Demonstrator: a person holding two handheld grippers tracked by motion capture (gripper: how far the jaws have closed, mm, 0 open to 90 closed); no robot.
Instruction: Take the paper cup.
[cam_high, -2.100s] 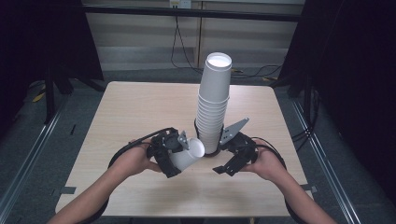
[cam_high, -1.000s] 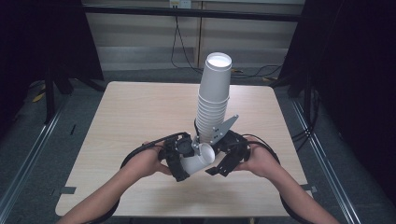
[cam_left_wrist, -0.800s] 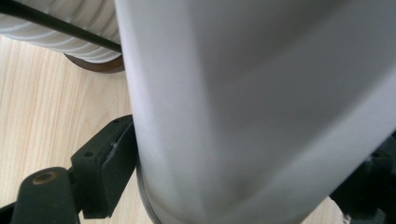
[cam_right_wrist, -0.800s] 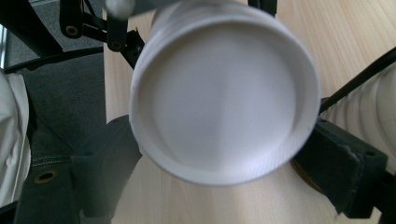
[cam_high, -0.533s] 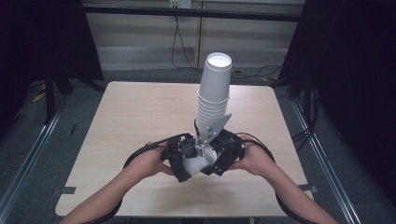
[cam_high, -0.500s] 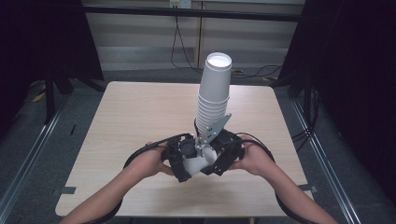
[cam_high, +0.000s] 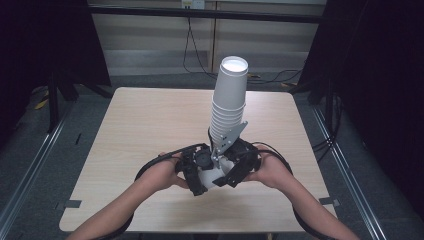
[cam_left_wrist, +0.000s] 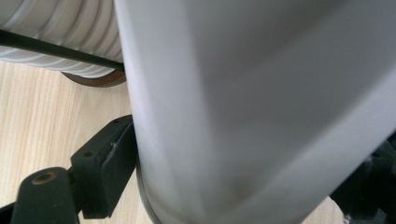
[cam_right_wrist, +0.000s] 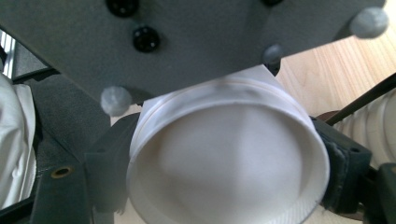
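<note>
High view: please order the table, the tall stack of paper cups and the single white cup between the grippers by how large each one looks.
1. table, the largest by far.
2. stack of paper cups, tall; it rises toward the camera, so it may look bigger than it is.
3. single white cup, the smallest; partly hidden between the left gripper and the right gripper.

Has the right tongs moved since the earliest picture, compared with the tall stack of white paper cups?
Yes. The right tongs moved left, toward the base of the stack of white paper cups, and its jaws have just been closing around the single white paper cup.
</note>
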